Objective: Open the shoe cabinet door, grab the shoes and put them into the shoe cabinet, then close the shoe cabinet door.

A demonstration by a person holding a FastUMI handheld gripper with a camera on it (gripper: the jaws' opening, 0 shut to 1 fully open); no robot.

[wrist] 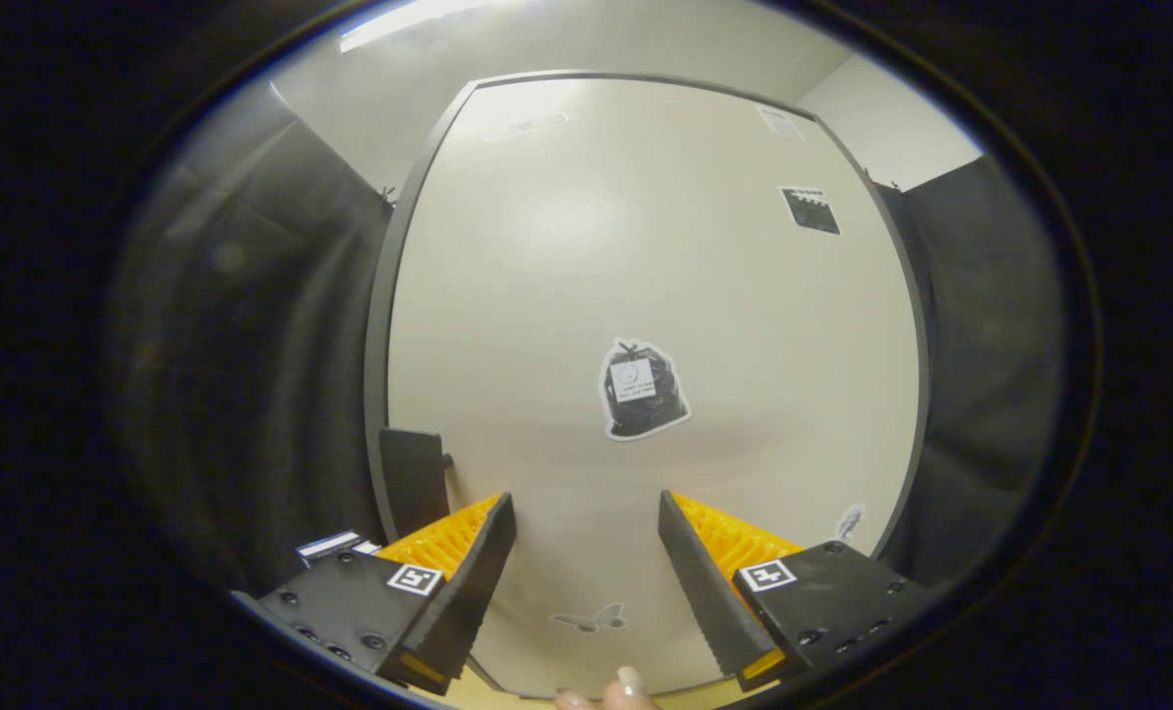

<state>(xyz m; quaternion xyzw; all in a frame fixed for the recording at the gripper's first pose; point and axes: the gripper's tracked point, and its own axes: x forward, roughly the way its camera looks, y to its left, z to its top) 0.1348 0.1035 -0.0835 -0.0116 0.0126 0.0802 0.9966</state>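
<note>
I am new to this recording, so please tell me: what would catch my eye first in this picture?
First comes the big pale cabinet door, shut, straight ahead beyond the fingers. Next is the black bag sticker on the door, just above the open gripper, which holds nothing. A dark handle sits at the door's edge, beside the left finger.
</note>
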